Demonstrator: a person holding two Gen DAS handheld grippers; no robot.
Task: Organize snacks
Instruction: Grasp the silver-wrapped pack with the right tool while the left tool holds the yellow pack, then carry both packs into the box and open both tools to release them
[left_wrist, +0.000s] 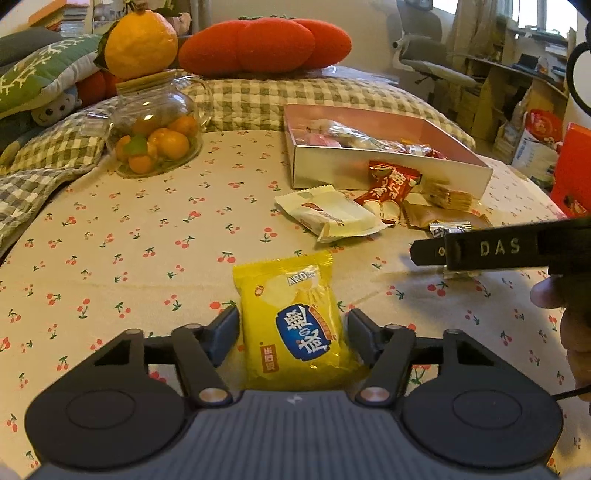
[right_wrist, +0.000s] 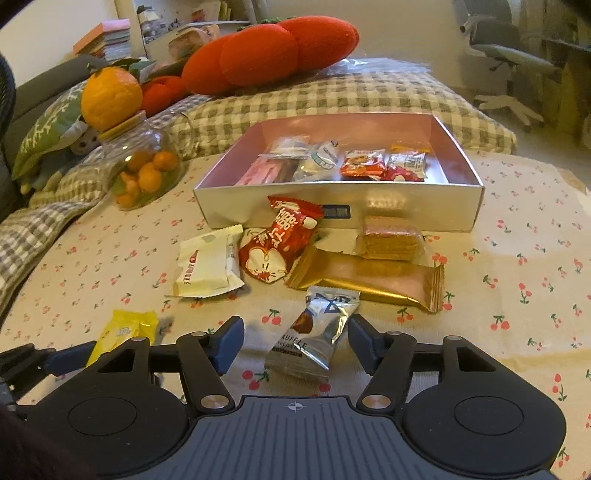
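Claws (right_wrist: 295, 343) before snack-filled box (right_wrist: 338, 206)

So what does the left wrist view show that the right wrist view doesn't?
Only left wrist: the yellow packet whole, between the open left gripper fingers, untouched.

Only right wrist: the silver truffle packet whole, between the open right gripper fingers, and the full gold bar.

Both: box, white packet, red packet, glass jar.

Each handheld gripper, the left gripper (left_wrist: 293, 334) and the right gripper (right_wrist: 295, 341), had a ribbed grey body with a small crosshair mark, two round black discs, black linkage arms on silver pivot pins, dark blue fingertip pads (right_wrist: 229, 343), and raised "DAS" lettering along one side.
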